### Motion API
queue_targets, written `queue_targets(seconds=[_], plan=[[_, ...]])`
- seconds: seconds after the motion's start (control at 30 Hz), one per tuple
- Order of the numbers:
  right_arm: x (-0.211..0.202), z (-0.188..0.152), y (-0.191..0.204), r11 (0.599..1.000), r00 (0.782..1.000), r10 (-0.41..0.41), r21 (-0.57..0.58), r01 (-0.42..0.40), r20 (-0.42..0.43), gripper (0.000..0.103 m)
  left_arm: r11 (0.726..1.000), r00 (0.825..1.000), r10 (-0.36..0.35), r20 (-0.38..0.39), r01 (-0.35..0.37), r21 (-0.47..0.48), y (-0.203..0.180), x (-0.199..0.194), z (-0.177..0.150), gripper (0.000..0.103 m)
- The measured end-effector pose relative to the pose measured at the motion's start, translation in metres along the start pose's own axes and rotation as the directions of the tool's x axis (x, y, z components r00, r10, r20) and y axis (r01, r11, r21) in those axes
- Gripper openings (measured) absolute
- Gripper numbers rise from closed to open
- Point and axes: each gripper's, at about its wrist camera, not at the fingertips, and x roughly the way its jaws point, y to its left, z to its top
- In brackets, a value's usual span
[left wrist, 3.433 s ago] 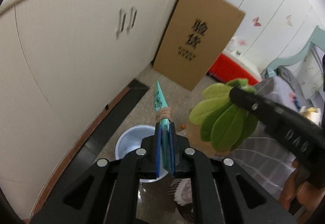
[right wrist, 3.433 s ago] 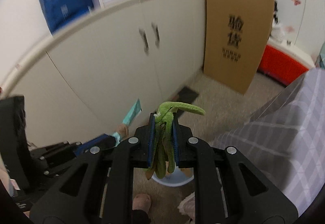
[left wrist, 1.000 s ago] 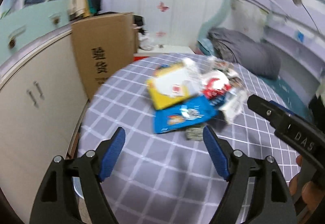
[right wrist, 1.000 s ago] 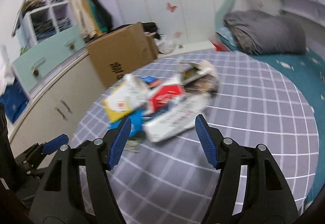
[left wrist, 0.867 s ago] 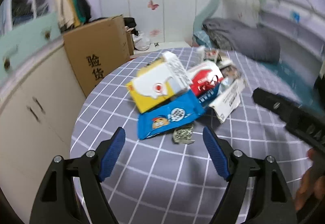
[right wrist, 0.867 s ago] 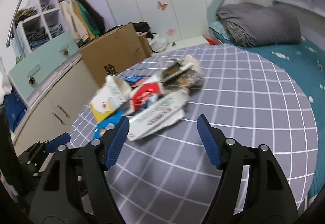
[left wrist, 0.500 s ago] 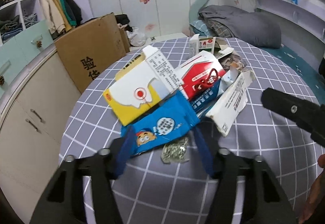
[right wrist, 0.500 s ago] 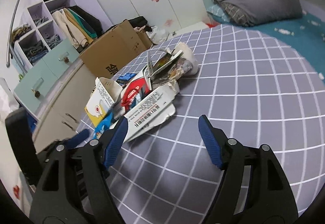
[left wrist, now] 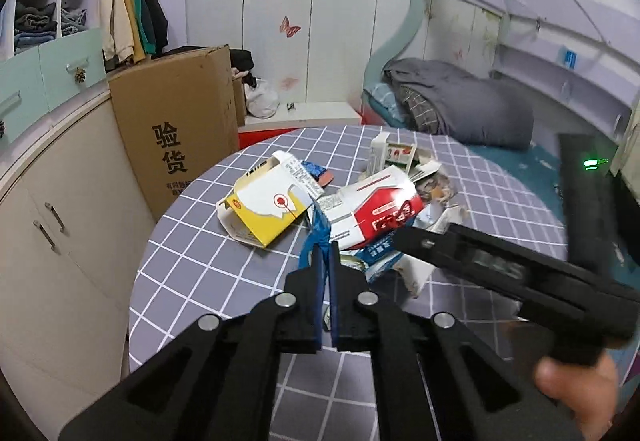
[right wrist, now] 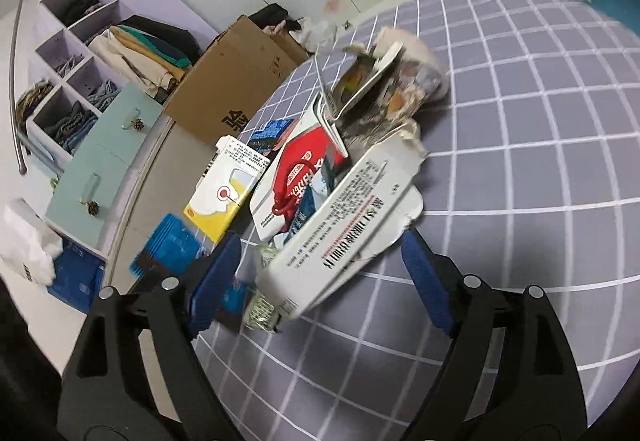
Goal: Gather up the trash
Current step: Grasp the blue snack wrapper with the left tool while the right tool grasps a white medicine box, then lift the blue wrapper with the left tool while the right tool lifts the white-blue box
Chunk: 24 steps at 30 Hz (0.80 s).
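Left wrist view: my left claw (left wrist: 326, 253) has just closed and its 2 blue pads are clamped flat together on the blue snack wrapper (left wrist: 316, 231), which pokes up crumpled between the tips. The wrapper's far end lies against the trash pile on the checked tabletop (left wrist: 192, 265): the yellow-and-white carton (left wrist: 266, 211) is just to its left, the red-and-white carton (left wrist: 378, 213) just to its right. My right claw (left wrist: 404, 239) reaches in from the right edge with my hand (left wrist: 576, 393) behind it, its tip over the near side of the pile.

Right wrist view: my right claw (right wrist: 320, 261) stands wide, its jaws having just been opening further, and it grips nothing. The long white torn box (right wrist: 348, 233) lies slanted between the 2 blue pads, but neither pad presses on it. A small crumpled foil scrap (right wrist: 260, 311) sits just beside the box's near end. The blue wrapper shows blurred at the lower left (right wrist: 168, 247), next to the left pad.

I judge this to be the pick-up step: 1 piece is caught on the left, 1 is lined up on the right. Next I would lower the right claw around the white box and close across its narrow width, then lift both pieces clear. The box is torn and light, so a squeeze may crush it or drag neighbouring scraps along.
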Motion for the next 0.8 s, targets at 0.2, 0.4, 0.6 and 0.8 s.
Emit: queue_targets(seconds=[0.2,0.4,0.6,0.8], plan=[[-0.004,-0.001,-0.011,1.000,1.000,0.001,0.004,-0.001,0.006,0.061,1.000,0.999,-0.020,0.029,0.021,-0.020,0.007,-0.020,-0.004,0.003],[-0.041,-0.008,-0.017,0.999,0.994,-0.043,-0.022,0.046,0.098,0.053,0.997,0.998,-0.042,0.051,0.045,-0.055,0.018,-0.036,-0.008,0.003],[-0.075,-0.019,0.006,0.978,0.971,-0.116,-0.144,0.148,0.208,0.044,0.993,0.996,-0.063,0.067,0.069,-0.094,0.033,-0.050,-0.012,0.003],[-0.081,-0.024,0.029,0.961,0.964,-0.133,-0.209,0.182,0.229,0.005,0.990,0.995,-0.070,0.076,0.079,-0.121,0.050,-0.061,-0.020,0.003]])
